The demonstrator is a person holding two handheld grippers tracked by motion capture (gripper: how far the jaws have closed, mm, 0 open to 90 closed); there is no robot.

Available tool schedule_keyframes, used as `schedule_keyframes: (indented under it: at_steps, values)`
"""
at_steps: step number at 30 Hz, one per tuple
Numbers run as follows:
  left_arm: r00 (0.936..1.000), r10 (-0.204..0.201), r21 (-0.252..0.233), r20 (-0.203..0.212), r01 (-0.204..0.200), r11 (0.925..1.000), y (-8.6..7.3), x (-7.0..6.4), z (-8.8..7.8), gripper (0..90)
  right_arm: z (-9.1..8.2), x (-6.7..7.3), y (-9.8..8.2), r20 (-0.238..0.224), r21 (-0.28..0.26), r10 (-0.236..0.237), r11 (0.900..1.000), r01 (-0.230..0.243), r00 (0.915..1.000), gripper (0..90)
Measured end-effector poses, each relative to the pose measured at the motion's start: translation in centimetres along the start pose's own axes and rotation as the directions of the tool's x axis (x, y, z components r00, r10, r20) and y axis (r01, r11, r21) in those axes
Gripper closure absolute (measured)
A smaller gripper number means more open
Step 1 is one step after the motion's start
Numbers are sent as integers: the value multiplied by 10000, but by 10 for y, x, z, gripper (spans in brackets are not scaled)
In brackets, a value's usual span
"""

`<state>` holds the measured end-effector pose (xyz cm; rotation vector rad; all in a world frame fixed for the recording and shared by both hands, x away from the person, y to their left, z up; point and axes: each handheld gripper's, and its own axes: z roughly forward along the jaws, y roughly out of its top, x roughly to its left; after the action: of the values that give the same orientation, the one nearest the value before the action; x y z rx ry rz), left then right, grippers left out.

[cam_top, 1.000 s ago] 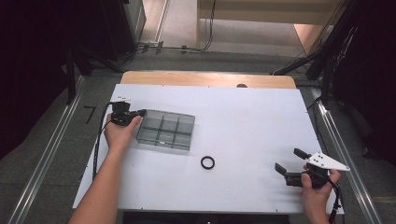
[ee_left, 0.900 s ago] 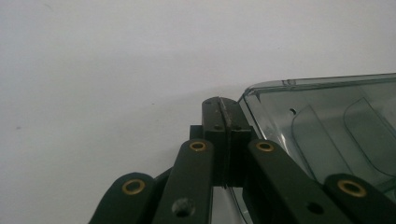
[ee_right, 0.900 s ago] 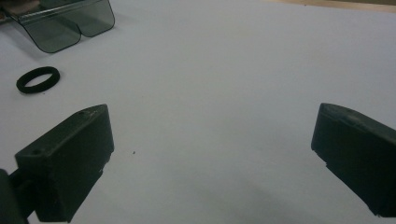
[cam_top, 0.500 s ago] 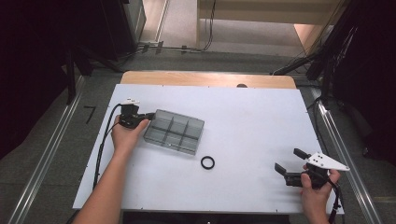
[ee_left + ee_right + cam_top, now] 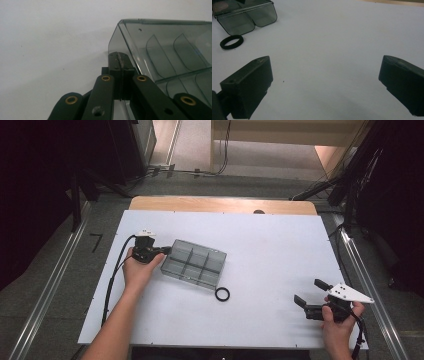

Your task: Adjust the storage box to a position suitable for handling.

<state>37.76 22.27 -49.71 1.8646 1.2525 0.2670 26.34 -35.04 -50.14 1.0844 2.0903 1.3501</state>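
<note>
A: Compartment box [image 5: 194,264]?
B: Smoky grey, see-through plastic, dividers the same tint.

A: Ring [image 5: 222,294]?
B: Plain black.

A: Bench [image 5: 260,245]?
B: White top, unpatterned; a light wood strip along the far edge.

A: Left claw [image 5: 166,251]?
B: Black, with brass-coloured rivets on its links in the left gripper view; black cable.

A: Right claw [image 5: 310,292]?
B: Matte black jaws, with a pale grey three-cornered plate on top.

A: Floor [image 5: 60,285]?
B: Grey, with metal rails either side.
</note>
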Motion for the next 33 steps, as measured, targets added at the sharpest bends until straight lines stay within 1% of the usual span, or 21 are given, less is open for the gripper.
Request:
schedule_keyframes:
  at_steps: [1,3,8,14,15,17,18,23,28,31,33]
  values:
    - [10000,-14,19,-11,14,10000,-2,-2,0,900,0,0,0,4,4,-9,10000,9,10000,0]
    - [9999,104,116,-28,-104,9999,-5,-5,-2,900,0,0,0,-4,1,-17,10000,17,10000,0]
    - [9999,149,124,-88,-148,9998,-12,-12,-8,900,0,0,0,10,29,-21,10000,21,10000,0]
    - [9996,267,78,-22,-267,9996,-19,-22,-14,900,0,1,0,11,47,-11,10000,11,10000,0]
    - [9994,338,37,-15,-338,9994,-20,-24,-15,900,0,1,0,16,55,-13,10000,13,10000,0]
    - [9994,344,-35,97,-343,9994,-22,-28,-17,900,1,1,0,9,53,-16,10000,16,10000,0]
    - [9994,355,-57,58,-355,9994,-23,-29,-17,900,1,1,0,13,57,-17,10000,17,10000,0]
    - [9987,498,-51,54,-498,9987,-28,-37,-19,900,1,1,0,11,58,-13,10000,13,10000,0]
    - [9979,631,-63,167,-630,9980,-32,-47,-21,900,1,1,0,14,59,-12,10000,11,10000,0]
    - [9977,645,-88,220,-643,9979,-35,-53,-22,900,1,1,0,17,63,-15,10000,15,10000,0]
    - [9981,611,-131,97,-610,9981,-37,-57,-22,900,1,1,0,14,67,-7,10000,7,10000,0]
